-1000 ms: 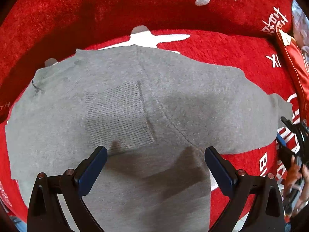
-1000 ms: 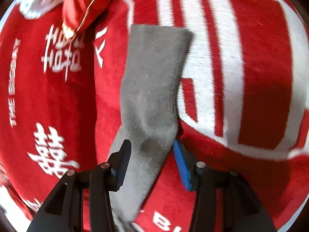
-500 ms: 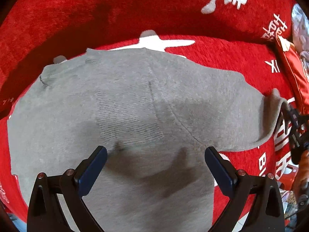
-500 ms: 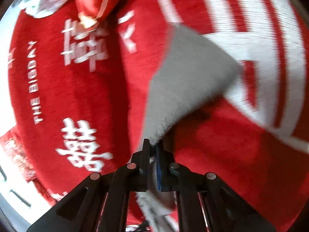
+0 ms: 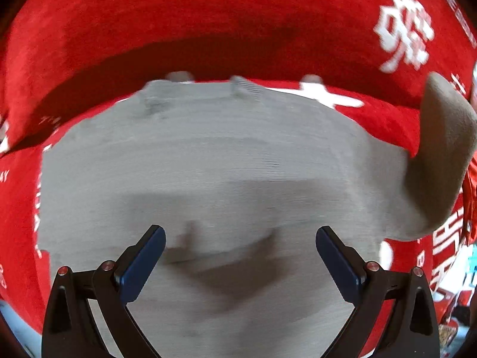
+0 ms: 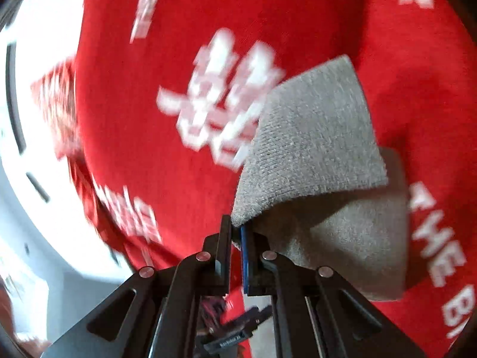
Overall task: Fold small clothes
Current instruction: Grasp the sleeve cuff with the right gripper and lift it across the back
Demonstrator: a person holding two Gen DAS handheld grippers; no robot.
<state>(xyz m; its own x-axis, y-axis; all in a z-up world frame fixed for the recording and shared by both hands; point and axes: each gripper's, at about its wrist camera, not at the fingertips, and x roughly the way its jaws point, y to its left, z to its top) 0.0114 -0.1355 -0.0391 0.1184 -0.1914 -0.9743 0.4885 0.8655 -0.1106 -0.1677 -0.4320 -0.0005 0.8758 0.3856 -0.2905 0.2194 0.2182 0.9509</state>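
Observation:
A small grey knitted sweater lies flat on a red blanket with white lettering. My left gripper hovers above the sweater's body, pointing down, jaws wide open with nothing between them. The sweater's right sleeve is lifted off the blanket and curls upward at the right edge. In the right wrist view my right gripper is shut on the edge of that grey sleeve, which drapes up and to the right of the fingertips.
The red blanket covers the whole surface and rises in a fold behind the sweater. Its edge drops off at the left of the right wrist view, where a white floor shows. Red items lie at the lower right of the left wrist view.
My right gripper closed on the sleeve, then lifted it off the blanket and swung it. The left gripper drifted over the sweater, jaws still open.

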